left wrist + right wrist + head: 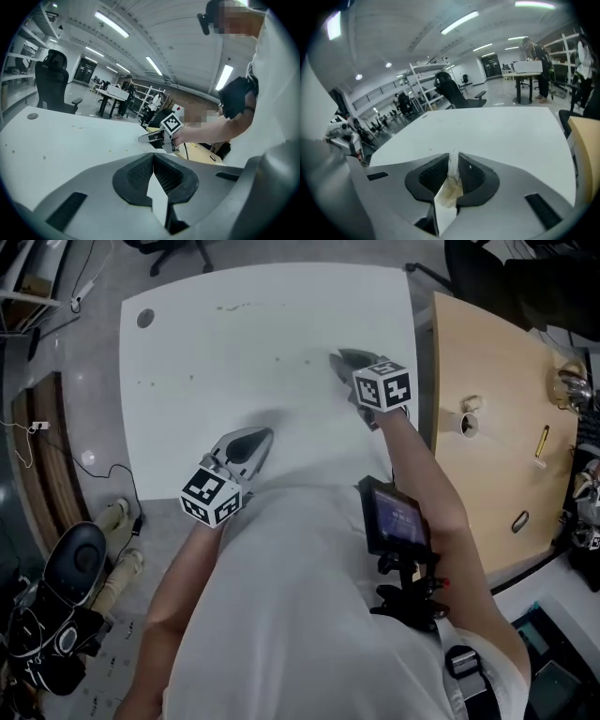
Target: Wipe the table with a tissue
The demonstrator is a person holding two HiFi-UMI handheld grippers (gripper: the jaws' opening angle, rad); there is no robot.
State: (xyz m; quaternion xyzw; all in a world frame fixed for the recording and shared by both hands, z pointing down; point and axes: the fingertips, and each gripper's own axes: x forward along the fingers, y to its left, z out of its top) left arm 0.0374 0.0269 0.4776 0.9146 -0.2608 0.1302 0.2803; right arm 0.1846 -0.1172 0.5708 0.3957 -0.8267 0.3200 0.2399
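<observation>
The white table [206, 371] has small brownish specks [232, 307] near its far edge and a few more toward the middle. My right gripper [341, 358] is over the table's right part, shut on a crumpled white tissue [450, 185] that is stained yellowish-brown between the pads. In the left gripper view the right gripper [151, 137] shows just above the table surface. My left gripper [265, 435] hovers near the table's front edge with its jaws closed together and nothing between them; its tips [153, 159] point across the table toward the right gripper.
A wooden desk [487, 409] adjoins the table's right side and carries small items. A round cable hole [145, 318] sits in the table's far left corner. A black chair [70, 568] and cables lie on the floor at left. Office chairs [51, 86] stand beyond the table.
</observation>
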